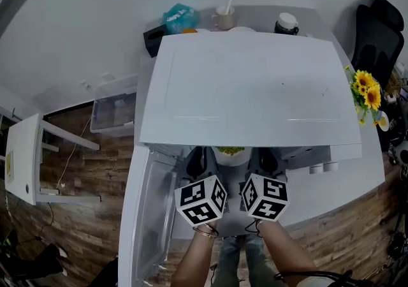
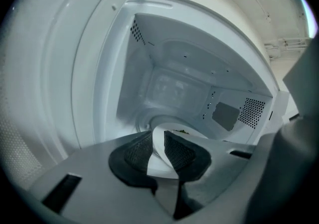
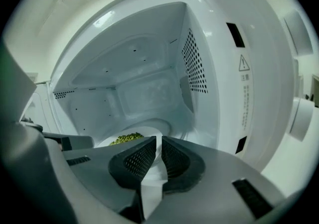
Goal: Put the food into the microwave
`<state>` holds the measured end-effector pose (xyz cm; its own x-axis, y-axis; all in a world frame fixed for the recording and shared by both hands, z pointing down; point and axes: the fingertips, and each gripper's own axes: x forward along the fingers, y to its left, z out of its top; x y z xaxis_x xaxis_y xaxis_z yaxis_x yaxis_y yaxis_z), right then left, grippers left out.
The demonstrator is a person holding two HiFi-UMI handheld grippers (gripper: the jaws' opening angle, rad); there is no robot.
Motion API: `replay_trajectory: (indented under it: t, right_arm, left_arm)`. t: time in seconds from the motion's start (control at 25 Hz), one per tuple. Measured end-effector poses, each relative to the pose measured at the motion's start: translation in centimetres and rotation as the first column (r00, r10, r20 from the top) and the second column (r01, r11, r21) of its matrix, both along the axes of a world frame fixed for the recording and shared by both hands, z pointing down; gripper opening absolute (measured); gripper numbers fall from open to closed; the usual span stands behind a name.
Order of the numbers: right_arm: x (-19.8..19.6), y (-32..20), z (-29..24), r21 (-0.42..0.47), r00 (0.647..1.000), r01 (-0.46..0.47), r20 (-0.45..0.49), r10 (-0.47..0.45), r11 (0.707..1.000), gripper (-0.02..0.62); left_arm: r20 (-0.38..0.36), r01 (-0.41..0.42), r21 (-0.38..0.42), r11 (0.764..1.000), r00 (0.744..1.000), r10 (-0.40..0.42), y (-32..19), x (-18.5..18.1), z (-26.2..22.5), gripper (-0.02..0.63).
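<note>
Left gripper (image 2: pixel 158 143) and right gripper (image 3: pixel 159 144) each clamp the white plate (image 2: pixel 160 167) by its rim. Green food (image 3: pixel 127 139) lies on it, at the mouth of the open microwave (image 3: pixel 144 88).

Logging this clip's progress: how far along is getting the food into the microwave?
Done: the microwave door is open. In hand: left gripper and right gripper each clamp the plate of green food at the mouth of the cavity. Left: set it inside, release.

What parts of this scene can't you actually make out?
- Plate: head view, mostly hidden under the microwave top.
- Food: right gripper view, partly hidden behind the right gripper; green, kind unclear.
- Warning label: right gripper view, print too small to read.
- Cup contents: head view, too small.
</note>
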<state>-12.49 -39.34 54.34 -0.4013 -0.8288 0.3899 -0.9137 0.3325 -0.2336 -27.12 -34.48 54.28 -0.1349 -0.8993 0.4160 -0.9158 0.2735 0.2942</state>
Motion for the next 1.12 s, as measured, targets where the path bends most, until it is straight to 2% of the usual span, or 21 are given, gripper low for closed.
replay_trajectory:
  t: [0.2, 0.44, 0.8, 1.12]
  right_arm:
    - [0.1, 1.8, -1.1, 0.03, 0.998, 0.059, -0.036, -0.058, 0.998, 0.043]
    - [1.2, 4.3, -2.8, 0.032, 0.991, 0.122, -0.056, -0.12, 0.992, 0.024]
    - [1.0, 9.2, -5.5, 0.019, 0.956, 0.284, -0.08, -0.281, 0.959, 0.018]
    - [1.7, 12.9, -7.5, -0.003, 0.944, 0.324, -0.065, -0.324, 0.946, 0.018]
  left_arm:
    - [0.055, -0.044, -0.012, 0.999, 0.997, 0.045, 1.6, 1.6, -1.2, 0.067]
    - [0.056, -0.095, -0.026, 0.995, 0.994, 0.097, 4.1, 3.9, -2.5, 0.056]
    - [0.084, -0.167, -0.041, 0.985, 0.982, 0.17, 7.3, 6.3, -5.6, 0.008]
    - [0.088, -0.192, -0.035, 0.981, 0.977, 0.194, 10.5, 8.2, -8.6, 0.005]
